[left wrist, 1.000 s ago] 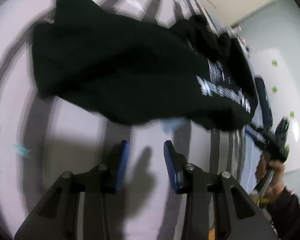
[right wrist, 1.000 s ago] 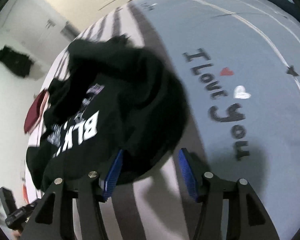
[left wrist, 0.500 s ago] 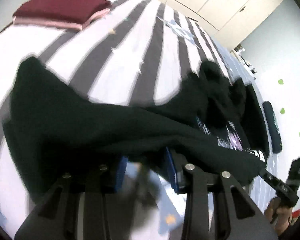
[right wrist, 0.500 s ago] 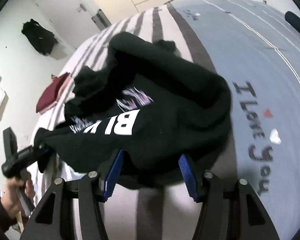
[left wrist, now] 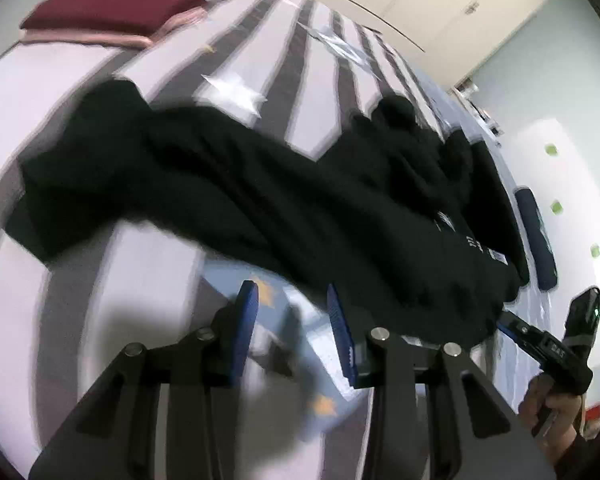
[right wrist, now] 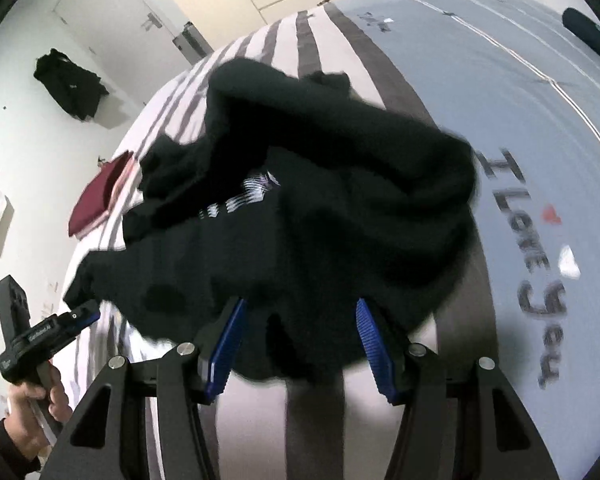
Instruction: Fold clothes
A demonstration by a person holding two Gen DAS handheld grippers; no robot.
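A black sweatshirt (left wrist: 284,200) is being spread, crumpled, across the striped bed (left wrist: 80,292). The left gripper (left wrist: 292,312) is being held open just in front of its hem, nothing gripped. The right gripper (right wrist: 300,336) is being held wide open, with the sweatshirt's edge lying between the fingers, unclamped. Folded maroon clothes (left wrist: 112,12) are lying at the bed's far corner.

The grey part of the bedcover (right wrist: 540,128), right of the right tongs (right wrist: 300,344), carries dark letters reading "I Love You", with a red heart (right wrist: 551,214) and a white heart (right wrist: 569,265) beside them. Ahead of the same tongs, the black sweatshirt (right wrist: 300,208) shows white print, too crumpled and blurred to read. The left tongs' view shows only unreadable scraps of that print.
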